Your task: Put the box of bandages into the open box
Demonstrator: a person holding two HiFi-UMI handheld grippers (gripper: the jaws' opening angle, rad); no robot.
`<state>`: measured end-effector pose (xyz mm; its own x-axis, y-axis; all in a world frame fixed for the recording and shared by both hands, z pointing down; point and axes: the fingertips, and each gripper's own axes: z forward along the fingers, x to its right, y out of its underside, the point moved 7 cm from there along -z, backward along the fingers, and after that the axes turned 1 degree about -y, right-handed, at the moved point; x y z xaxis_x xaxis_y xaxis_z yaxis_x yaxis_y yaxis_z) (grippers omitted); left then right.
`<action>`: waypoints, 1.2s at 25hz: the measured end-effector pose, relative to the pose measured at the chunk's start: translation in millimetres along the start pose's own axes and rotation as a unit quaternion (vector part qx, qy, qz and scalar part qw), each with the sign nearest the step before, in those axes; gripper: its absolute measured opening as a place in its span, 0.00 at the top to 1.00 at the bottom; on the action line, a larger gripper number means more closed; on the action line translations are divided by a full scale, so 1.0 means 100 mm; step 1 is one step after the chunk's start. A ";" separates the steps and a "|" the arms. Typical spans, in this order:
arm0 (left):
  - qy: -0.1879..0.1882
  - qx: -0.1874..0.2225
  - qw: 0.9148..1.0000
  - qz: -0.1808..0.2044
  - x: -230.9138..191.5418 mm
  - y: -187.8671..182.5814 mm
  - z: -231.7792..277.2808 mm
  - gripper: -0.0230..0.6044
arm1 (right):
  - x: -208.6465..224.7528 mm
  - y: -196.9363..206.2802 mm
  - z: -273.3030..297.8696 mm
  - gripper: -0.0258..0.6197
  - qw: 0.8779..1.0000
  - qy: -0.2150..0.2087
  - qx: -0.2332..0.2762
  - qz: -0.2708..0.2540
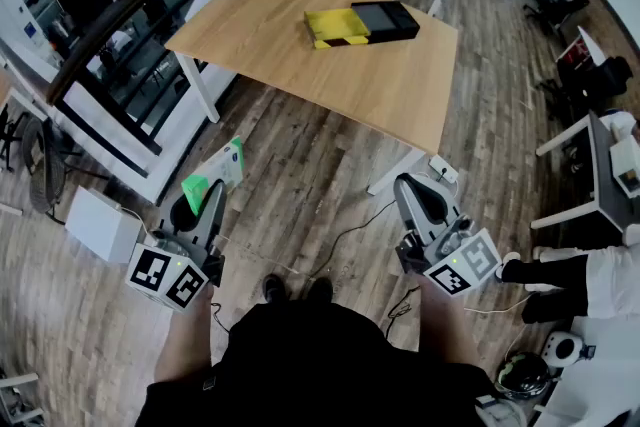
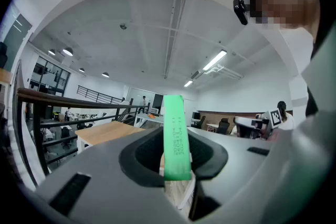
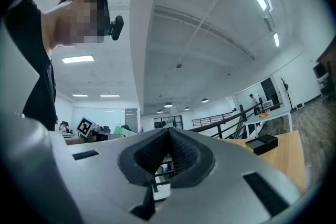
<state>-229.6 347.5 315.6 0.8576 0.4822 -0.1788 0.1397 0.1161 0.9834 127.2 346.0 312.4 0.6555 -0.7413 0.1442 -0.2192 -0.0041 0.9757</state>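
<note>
Head view: the person stands on the wood floor, short of the pale wooden counter (image 1: 300, 65). A flat yellow-and-black case lies open on that counter; this is the open box (image 1: 360, 23). The left gripper (image 1: 212, 197) is held low, well apart from the open box, down and to its left. Its jaws pinch a slim green-and-white cardboard box of bandages (image 1: 218, 171). The bandage box sticks out past the jaw tips, and its long axis runs roughly along the jaws and points up toward the counter. The right gripper (image 1: 410, 187) is also low and well short of the open box, below it and slightly right. It looks a bit nearer to the open box than the left one, but it carries nothing.

Left gripper view: the jaws are clamped on the bandage box, seen edge-on as a narrow green strip standing upright between the pads. The counter edge is far off to the left behind it.

Right gripper view: the jaws are pressed together with nothing between them. The open box's black half shows on the counter, far right.

Judgement: the coming move depends on the left gripper. The open box lies ahead and to the right of its jaws, so it needs a long forward carry.
</note>
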 end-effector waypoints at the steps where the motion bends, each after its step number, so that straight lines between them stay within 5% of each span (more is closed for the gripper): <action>1: 0.000 0.000 1.000 0.000 0.03 0.01 0.00 0.82 | 0.01 0.00 -0.02 0.91 1.000 -0.002 0.002 0.000; 30: -0.012 -0.010 1.000 0.011 0.94 0.20 0.07 0.82 | 0.30 -0.07 -0.97 0.90 0.998 -0.030 0.038 0.038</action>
<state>-143.0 389.1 318.5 0.8725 0.4631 -0.1559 0.1107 0.1234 0.9862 218.9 389.2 325.9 0.5913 -0.7801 0.2045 -0.3218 0.0042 0.9468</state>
